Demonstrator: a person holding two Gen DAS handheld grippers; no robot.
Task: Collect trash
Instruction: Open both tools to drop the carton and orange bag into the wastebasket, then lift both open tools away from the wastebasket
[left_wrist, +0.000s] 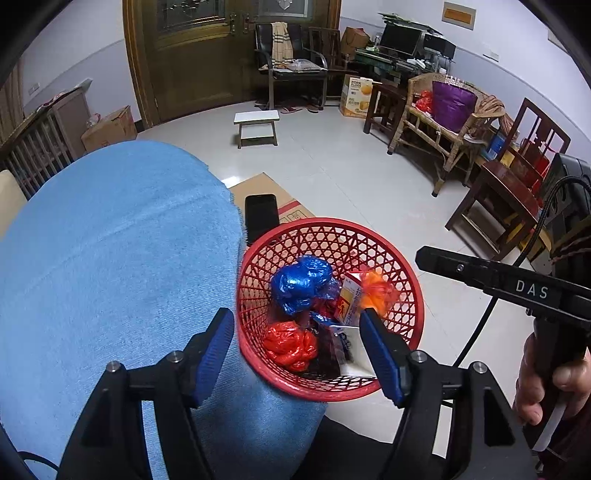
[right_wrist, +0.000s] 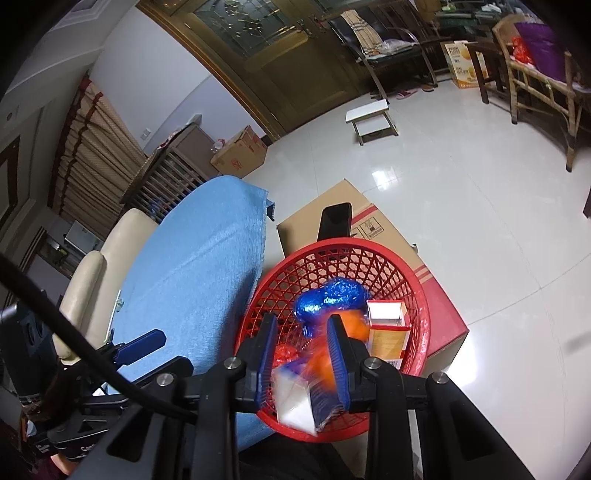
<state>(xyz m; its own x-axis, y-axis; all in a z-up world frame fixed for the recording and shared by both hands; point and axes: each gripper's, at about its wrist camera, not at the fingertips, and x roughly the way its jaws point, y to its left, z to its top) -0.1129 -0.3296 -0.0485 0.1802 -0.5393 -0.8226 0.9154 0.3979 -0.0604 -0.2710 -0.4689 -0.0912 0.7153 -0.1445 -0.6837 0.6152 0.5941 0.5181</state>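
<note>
Over the red plastic mesh basket (left_wrist: 402, 266), your left gripper (left_wrist: 297, 328) hung open and empty; right gripper (right_wrist: 303, 354) looked closed, contents blurred. You needed releases low, centred.

Right gripper (right_wrist: 303, 350) hangs right over the red mesh basket (right_wrist: 421, 295), blue pads standing close together, and there's no clear grip on anything. Below them, a blurred white and blue carton (right_wrist: 299, 400) with a smear of orange plastic (right_wrist: 321, 365). Deeper in the basket: a crumpled blue bag (right_wrist: 332, 297), a red bag (right_wrist: 286, 352), an orange-and-white box (right_wrist: 388, 328). The basket sits against a cardboard box (right_wrist: 439, 325), a black phone (right_wrist: 336, 219) on top. Blue cloth (right_wrist: 192, 280) drapes the surface on the left, where the left gripper's blue finger (right_wrist: 142, 345) pokes in.
</note>
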